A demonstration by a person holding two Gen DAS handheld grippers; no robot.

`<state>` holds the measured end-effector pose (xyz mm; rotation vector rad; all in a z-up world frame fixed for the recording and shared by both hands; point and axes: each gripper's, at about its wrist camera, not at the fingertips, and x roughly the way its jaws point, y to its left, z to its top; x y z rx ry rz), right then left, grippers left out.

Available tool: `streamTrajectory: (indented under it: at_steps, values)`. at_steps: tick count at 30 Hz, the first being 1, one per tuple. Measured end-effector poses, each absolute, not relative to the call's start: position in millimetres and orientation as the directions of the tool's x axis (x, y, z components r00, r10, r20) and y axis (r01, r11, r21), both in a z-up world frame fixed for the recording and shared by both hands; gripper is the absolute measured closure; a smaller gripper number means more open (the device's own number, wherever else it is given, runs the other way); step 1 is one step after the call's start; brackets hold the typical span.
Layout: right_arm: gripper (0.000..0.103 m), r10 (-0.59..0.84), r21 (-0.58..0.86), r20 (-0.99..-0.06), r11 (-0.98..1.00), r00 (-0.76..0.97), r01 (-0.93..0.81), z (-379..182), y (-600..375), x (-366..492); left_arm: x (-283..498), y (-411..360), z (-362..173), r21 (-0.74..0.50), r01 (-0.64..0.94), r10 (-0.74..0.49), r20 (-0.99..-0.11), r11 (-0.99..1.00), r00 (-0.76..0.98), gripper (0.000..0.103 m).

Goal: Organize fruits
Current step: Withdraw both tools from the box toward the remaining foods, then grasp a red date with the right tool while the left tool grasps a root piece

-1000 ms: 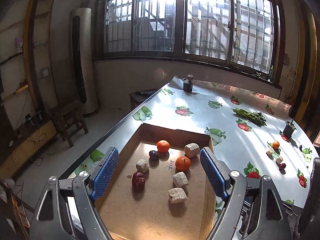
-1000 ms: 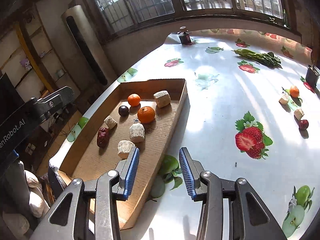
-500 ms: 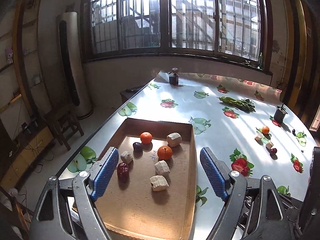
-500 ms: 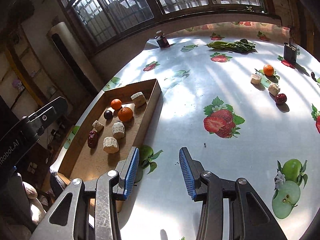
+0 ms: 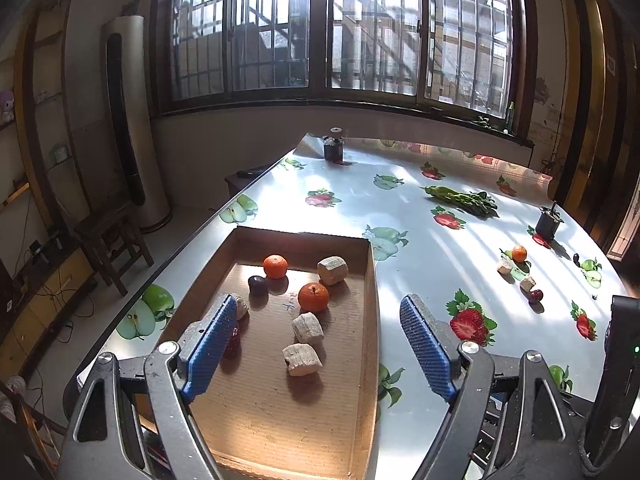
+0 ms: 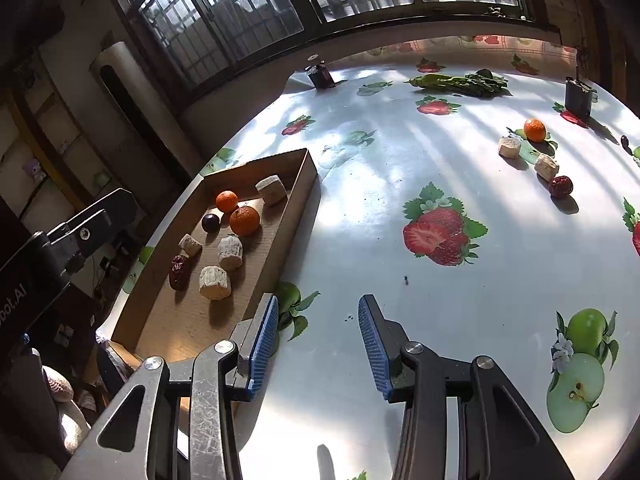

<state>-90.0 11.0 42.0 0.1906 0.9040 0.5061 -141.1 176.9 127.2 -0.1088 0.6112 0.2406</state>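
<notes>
Beneath a barred window, a worktop (image 6: 360,184) covered in a glossy fruit-print cloth carries a shallow cardboard tray (image 5: 370,320) along its left edge. Inside the tray lie two oranges, a smaller one (image 5: 275,266) toward the far end and a larger one (image 5: 314,297) nearer the middle, with a dark plum (image 5: 257,284) just beside the smaller. A red date (image 6: 179,272) sits near the tray's left wall, partly hidden in the left wrist view behind a blue pad. Four pale, rough-cut chunks share the tray: one (image 5: 332,270) by the far right corner, one (image 6: 190,245) next to the date, and two (image 5: 307,329) (image 5: 301,359) close together toward the middle.

The left tongs (image 5: 316,344) hang over the tray with their blue pads spread wide, gripping nothing. The right tongs (image 6: 316,344) hover over bare cloth just right of the tray, pads standing apart and holding nothing.

Well apart from the tray, toward the worktop's right side, more fruit lies loose: a third orange (image 6: 534,129), two pale chunks (image 6: 509,147) (image 6: 546,167) and another red date (image 6: 561,186), grouped near one another in sunlight. A bunch of leafy greens (image 6: 460,80) rests farther back, a small dark container (image 6: 578,98) stands beyond the loose orange, and another dark container (image 5: 334,148) stands at the far edge.
</notes>
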Motion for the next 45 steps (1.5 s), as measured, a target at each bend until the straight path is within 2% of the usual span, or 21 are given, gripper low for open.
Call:
streamTrajectory:
  at_steps: [12,16,22,26,32,39,40,41,45]
  values:
    - [0.058,0.434,0.353,-0.724,0.901,0.536,-0.253,39,-35,-75,-127,172,114,-0.074,-0.200,0.109,-0.633,0.977,0.766,0.020]
    - [0.058,0.334,0.292,-0.732,0.941,0.594,-0.169,51,-90,-56,-116,163,106,-0.085,-0.176,0.078,-0.653,0.981,0.753,0.020]
    - [0.058,0.167,0.143,-0.808,0.986,0.565,-0.087,37,-152,2,-88,131,86,-0.174,-0.062,-0.085,-0.725,0.983,0.684,0.020]
    - [0.058,0.188,0.200,-0.830,0.979,0.525,-0.034,18,-178,38,-61,105,93,-0.199,0.000,-0.149,-0.733,0.980,0.664,0.020]
    - [0.058,0.244,0.222,-0.798,0.969,0.551,-0.108,9,-158,60,12,66,96,-0.202,0.063,-0.196,-0.753,0.977,0.628,0.020]
    - [0.058,0.232,0.170,-0.779,0.972,0.582,-0.160,7,-139,65,99,20,53,-0.343,0.104,-0.347,-0.793,0.933,0.501,0.023]
    - [0.060,0.229,0.165,-0.778,0.973,0.585,-0.161,7,-139,65,108,14,46,-0.348,0.102,-0.352,-0.800,0.932,0.486,0.025]
    - [0.067,0.222,0.156,-0.780,0.975,0.586,-0.161,7,-140,65,115,9,40,-0.352,0.101,-0.356,-0.806,0.931,0.472,0.028]
    - [0.069,0.197,0.137,-0.784,0.980,0.588,-0.145,9,-146,62,135,-13,24,-0.341,0.125,-0.360,-0.820,0.932,0.445,0.032]
